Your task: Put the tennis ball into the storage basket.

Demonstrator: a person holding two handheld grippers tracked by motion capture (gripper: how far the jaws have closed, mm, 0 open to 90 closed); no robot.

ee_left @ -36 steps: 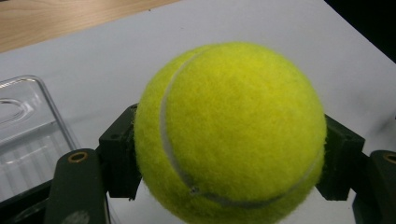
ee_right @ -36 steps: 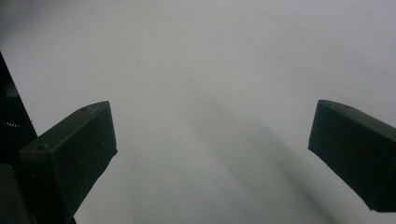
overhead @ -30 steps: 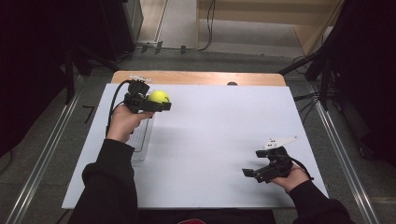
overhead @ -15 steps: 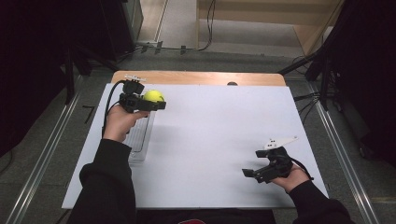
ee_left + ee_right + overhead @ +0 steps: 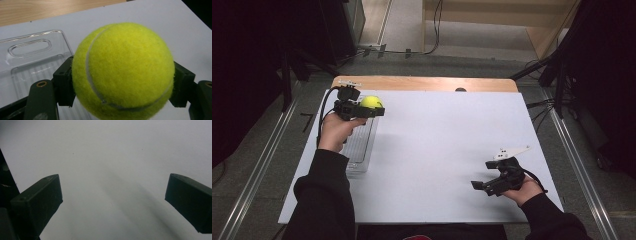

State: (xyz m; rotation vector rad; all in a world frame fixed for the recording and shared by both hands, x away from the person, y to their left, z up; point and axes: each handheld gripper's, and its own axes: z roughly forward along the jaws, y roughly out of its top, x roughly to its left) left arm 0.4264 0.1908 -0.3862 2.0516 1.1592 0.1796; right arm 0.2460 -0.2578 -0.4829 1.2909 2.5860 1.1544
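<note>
Looking like a lab recording setup: white table (image 5: 432,150) sitting between metal rails (image 5: 582,165), cables (image 5: 439,30) trailing across the floor.

1. The table (image 5: 432,150) runs from the near edge away to a far strip of bare board.
2. The tray (image 5: 362,147) lies on the table's left side, lengthwise.
3. The left gripper (image 5: 371,111) is above the tray's far end, with the ball (image 5: 372,102) between its jaws.
4. The right gripper (image 5: 479,185) sits low over the near right corner, well apart from the tray.
</note>
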